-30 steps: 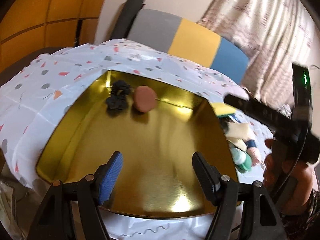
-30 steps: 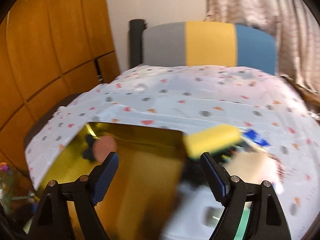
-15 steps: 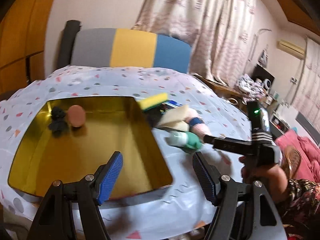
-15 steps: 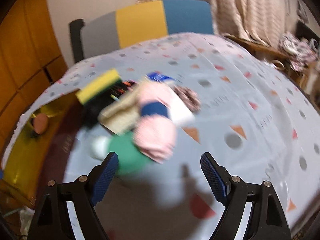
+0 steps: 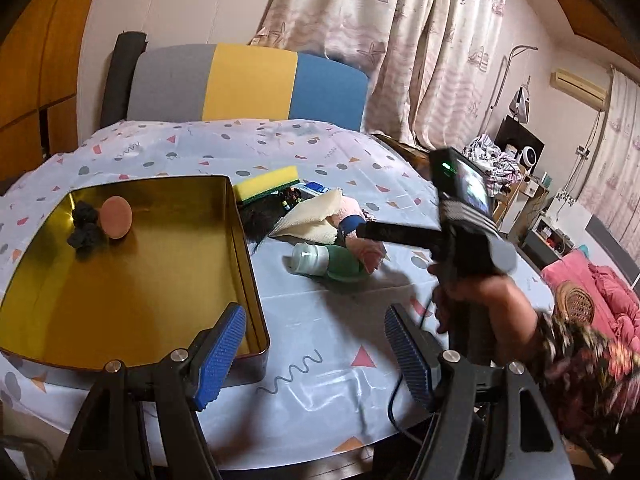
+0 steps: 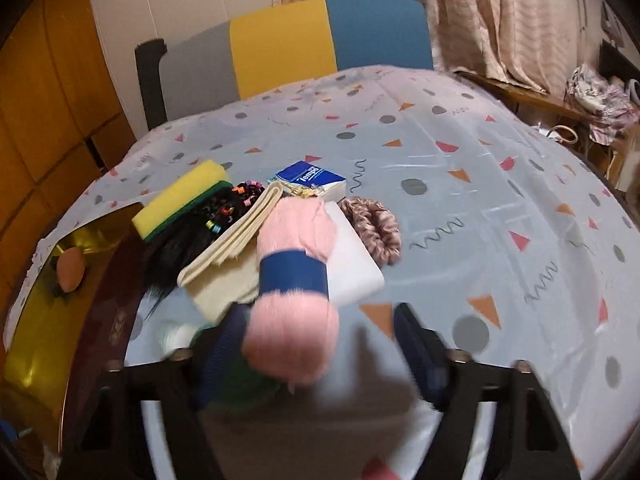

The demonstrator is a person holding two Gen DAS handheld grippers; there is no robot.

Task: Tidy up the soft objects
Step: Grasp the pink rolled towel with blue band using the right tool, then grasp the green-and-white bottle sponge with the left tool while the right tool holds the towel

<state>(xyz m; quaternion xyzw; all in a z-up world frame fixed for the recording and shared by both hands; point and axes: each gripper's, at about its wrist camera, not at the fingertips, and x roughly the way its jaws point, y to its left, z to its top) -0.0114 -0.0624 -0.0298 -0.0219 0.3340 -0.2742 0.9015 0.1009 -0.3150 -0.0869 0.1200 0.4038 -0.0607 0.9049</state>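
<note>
our right gripper (image 6: 308, 344) has just been closing, fingers not yet pinching the pink yarn (image 6: 294, 300) between them; it may grab the green bottle (image 5: 340, 266) underneath too. our left gripper (image 5: 312, 354) hangs spread, empty.

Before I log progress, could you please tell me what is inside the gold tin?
Inside the gold tin lie a black scrunchie and a round tan puff, touching, in its far corner. The rest of the floor shows bare; the left gripper's fingers cover the near right corner.

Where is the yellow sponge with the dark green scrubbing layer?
The yellow sponge lies on the patterned tablecloth, beside the gold tin's far right corner, on a black hairpiece; it sits left of centre in both views.
</note>
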